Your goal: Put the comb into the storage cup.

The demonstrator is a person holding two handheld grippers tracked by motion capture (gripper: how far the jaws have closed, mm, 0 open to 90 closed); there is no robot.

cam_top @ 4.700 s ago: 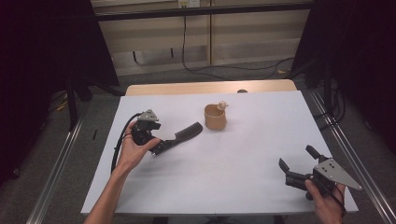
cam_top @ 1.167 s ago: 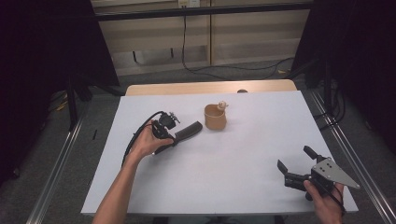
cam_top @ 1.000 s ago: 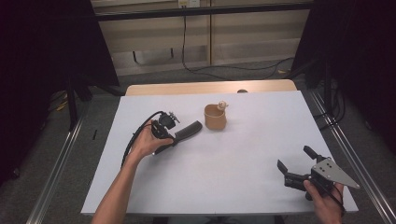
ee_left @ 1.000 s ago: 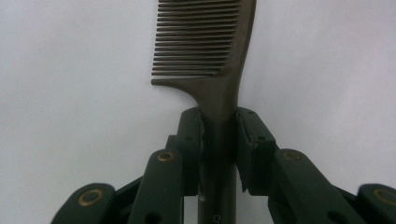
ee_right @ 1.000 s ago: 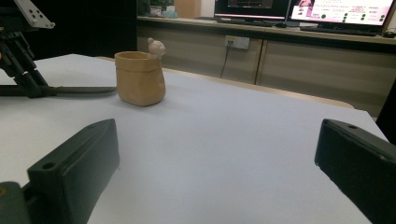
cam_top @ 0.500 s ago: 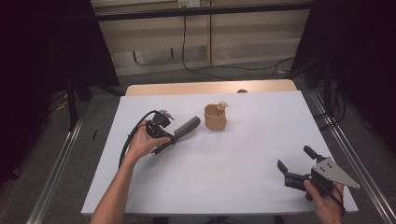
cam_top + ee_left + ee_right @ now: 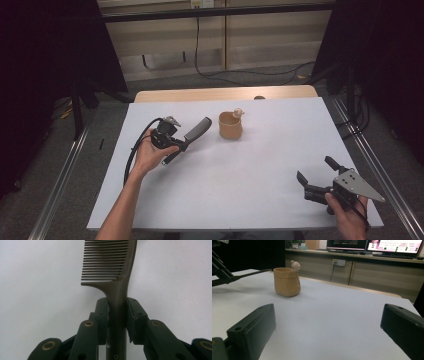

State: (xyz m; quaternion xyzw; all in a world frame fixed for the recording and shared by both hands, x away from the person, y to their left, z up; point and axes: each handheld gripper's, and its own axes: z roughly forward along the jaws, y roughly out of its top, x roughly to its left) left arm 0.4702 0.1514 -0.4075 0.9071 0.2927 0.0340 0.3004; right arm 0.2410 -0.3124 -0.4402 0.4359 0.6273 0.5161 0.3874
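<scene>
Near right corner first: right gripper point(image 7: 313, 176) sits low over the white table point(image 7: 260, 200), held in the person's right hand point(image 7: 347, 212), grey plate on top, jaws spread wide apart w/ nothing between them. In the right gripper view both black jaws frame bare tabletop, cup well beyond.

Moving to the left side, mid-table: left hand point(image 7: 150, 157) grips the left gripper point(image 7: 181, 144), cable looping back toward the wrist. Its jaws are clamped tight on the handle of a dark comb point(image 7: 197, 130). Left gripper view confirms it: handle pinched between the two pads, comb point(image 7: 112, 270) running straight out, teeth facing left in that view, white surface behind. From the high view the comb's toothed end points up and right, toward the cup, tip near it but not touching.

Farther back, centre: tan cup point(image 7: 230, 125) stands upright on the table, a small round figure on its far-right rim. Gap between comb tip and cup is small.

Beyond that, wooden table edge point(image 7: 225, 94), then cabinets.
</scene>
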